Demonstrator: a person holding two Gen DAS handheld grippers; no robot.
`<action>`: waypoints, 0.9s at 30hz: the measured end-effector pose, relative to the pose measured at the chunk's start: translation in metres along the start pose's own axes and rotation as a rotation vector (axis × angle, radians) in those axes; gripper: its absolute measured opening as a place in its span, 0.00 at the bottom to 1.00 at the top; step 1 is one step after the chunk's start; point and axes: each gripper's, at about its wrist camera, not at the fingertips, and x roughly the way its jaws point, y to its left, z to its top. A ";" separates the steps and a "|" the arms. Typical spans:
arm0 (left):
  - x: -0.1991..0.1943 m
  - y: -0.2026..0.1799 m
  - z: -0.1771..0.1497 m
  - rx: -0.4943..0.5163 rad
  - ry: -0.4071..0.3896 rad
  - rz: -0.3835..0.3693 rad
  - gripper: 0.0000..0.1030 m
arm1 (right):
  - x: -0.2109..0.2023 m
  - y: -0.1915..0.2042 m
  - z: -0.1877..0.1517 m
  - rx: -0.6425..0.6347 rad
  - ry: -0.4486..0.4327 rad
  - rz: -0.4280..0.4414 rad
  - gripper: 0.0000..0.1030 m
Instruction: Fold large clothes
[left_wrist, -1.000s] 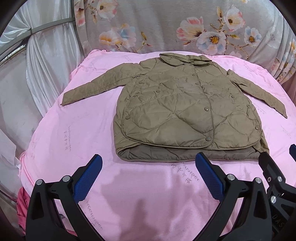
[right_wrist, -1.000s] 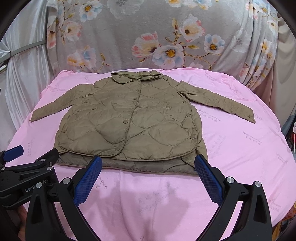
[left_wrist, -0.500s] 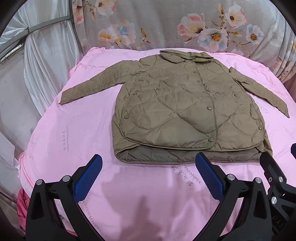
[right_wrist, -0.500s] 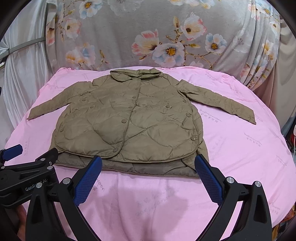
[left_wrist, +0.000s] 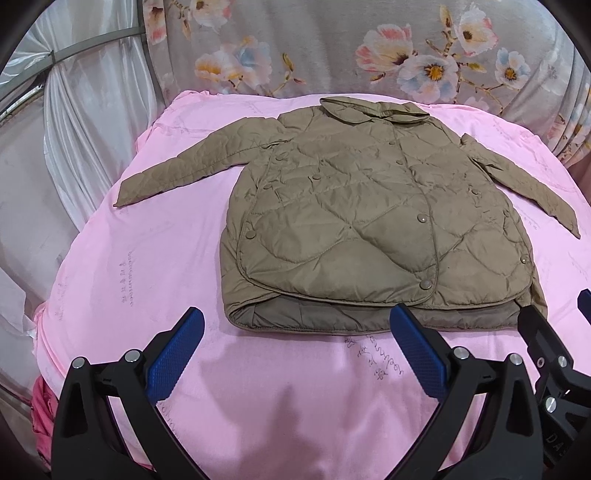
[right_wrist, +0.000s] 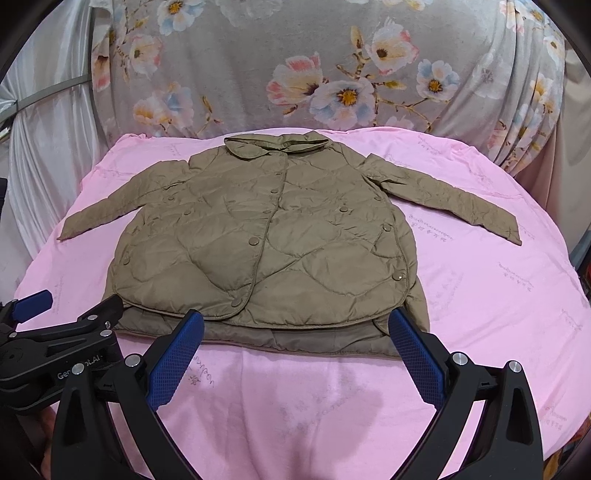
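An olive quilted jacket (left_wrist: 369, 221) lies flat and buttoned on the pink sheet (left_wrist: 129, 277), collar away from me, both sleeves spread out to the sides. It also shows in the right wrist view (right_wrist: 266, 240). My left gripper (left_wrist: 295, 332) is open and empty, hovering just short of the hem's left half. My right gripper (right_wrist: 295, 332) is open and empty, hovering at the hem's middle. The left gripper shows at the lower left of the right wrist view (right_wrist: 55, 350); the right gripper shows at the lower right of the left wrist view (left_wrist: 554, 350).
A grey floral cloth (right_wrist: 332, 74) hangs behind the bed. White curtains (left_wrist: 74, 129) hang at the left. The pink sheet (right_wrist: 498, 295) drops away at its left and right edges. A red cloth (left_wrist: 40, 417) shows below the bed's left edge.
Both grippers have moved slightly forward toward the jacket's hem, so the jacket looks a little larger and lower in both views. Both stay open.
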 end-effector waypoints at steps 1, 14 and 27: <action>0.001 0.000 0.000 0.000 0.001 -0.001 0.95 | 0.001 -0.001 0.000 0.001 0.002 -0.001 0.95; 0.012 0.000 0.001 0.002 0.023 0.016 0.95 | 0.018 0.001 0.001 0.010 0.027 0.034 0.95; 0.018 0.010 0.004 -0.018 0.023 0.022 0.95 | 0.020 0.008 0.003 -0.009 0.021 0.005 0.95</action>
